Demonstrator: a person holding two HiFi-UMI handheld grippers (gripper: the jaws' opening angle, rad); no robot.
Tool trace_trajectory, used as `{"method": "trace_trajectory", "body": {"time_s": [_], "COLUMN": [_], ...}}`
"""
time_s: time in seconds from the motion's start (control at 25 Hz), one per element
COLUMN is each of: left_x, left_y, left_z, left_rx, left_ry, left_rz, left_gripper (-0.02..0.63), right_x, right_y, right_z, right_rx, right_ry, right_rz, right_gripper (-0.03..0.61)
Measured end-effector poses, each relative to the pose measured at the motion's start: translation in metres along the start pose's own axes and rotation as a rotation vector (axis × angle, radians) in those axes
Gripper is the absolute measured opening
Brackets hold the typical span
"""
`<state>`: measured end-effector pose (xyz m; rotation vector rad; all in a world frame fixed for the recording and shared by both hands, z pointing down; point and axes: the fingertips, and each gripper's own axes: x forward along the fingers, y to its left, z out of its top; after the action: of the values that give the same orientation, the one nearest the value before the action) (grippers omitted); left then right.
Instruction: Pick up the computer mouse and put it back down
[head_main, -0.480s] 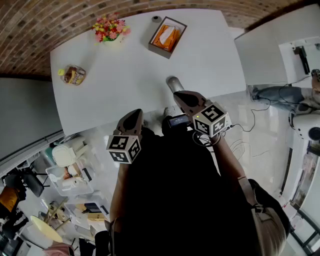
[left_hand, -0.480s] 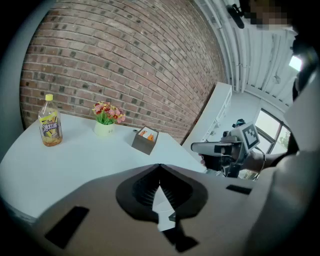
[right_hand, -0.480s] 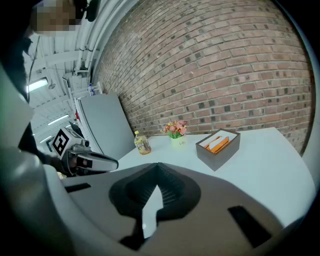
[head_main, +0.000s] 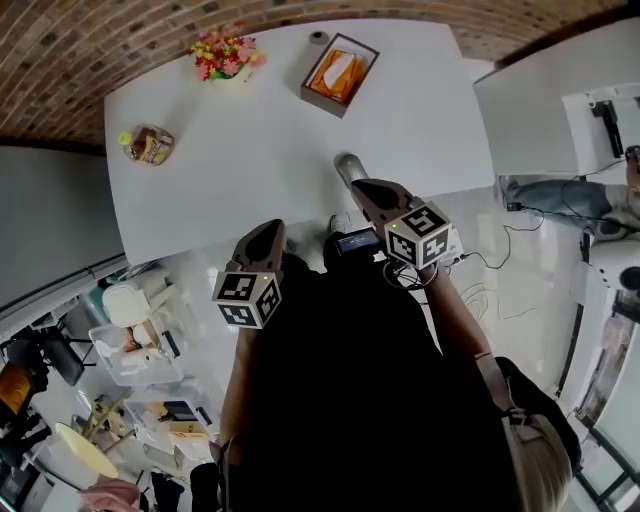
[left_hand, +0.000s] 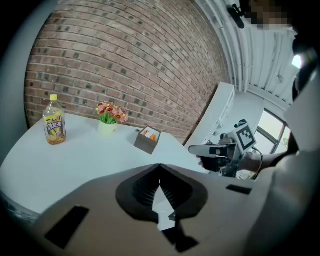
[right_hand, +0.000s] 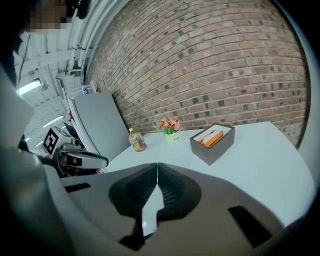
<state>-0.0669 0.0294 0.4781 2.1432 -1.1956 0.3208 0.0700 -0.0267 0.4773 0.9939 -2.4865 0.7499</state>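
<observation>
Left gripper (left_hand: 159, 169) and right gripper (right_hand: 157, 166) are both seen closed tip to tip, nothing held. A grey oval, taken to be the computer mouse (head_main: 348, 166), lies on the white table (head_main: 250, 150) just ahead of the right tip. Pickup is judged not yet begun, and the jaws must be opened first.

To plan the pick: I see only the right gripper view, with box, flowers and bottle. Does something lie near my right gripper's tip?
Observer: Yes. The head view shows a small grey object, perhaps the mouse, on the table just beyond the right gripper.
Operator: And the other gripper, is it open?
Observer: No. Its own view shows the left gripper shut, with nothing between the jaws.
</observation>
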Motion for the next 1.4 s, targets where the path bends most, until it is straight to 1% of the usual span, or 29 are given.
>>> {"method": "trace_trajectory", "body": {"time_s": [0.16, 0.4, 0.44, 0.56, 0.84, 1.2, 1.4], "left_x": [-0.003, -0.007, -0.007, -0.01, -0.012, -0.016, -0.02], "left_y": [0.0, 0.001, 0.001, 0.0, 0.0, 0.0, 0.001], "left_z": [-0.002, -0.007, -0.008, -0.009, -0.012, -0.014, -0.017], "left_rx": [-0.006, -0.021, -0.023, -0.03, -0.044, -0.056, -0.067], "left_ry": [-0.003, -0.008, -0.009, -0.014, -0.018, -0.02, -0.024], "left_rz": [0.013, 0.04, 0.043, 0.052, 0.071, 0.098, 0.116], "left_gripper": [0.009, 0.009, 0.009, 0.009, 0.009, 0.009, 0.009], "right_x": [0.002, 0.005, 0.006, 0.008, 0.016, 0.028, 0.035], "right_y": [-0.007, -0.018, -0.02, -0.024, -0.036, -0.045, -0.051], "right_z": [-0.007, -0.021, -0.022, -0.027, -0.041, -0.05, -0.058], "right_rx": [0.001, -0.007, -0.006, -0.005, 0.006, -0.012, -0.018], "right_ry": [0.018, 0.061, 0.066, 0.085, 0.134, 0.173, 0.204], "right_rz": [-0.027, -0.045, -0.047, -0.053, -0.077, -0.081, -0.099], "right_gripper": [0.017, 0.02, 0.029, 0.082, 0.124, 0.176, 0.205]}}
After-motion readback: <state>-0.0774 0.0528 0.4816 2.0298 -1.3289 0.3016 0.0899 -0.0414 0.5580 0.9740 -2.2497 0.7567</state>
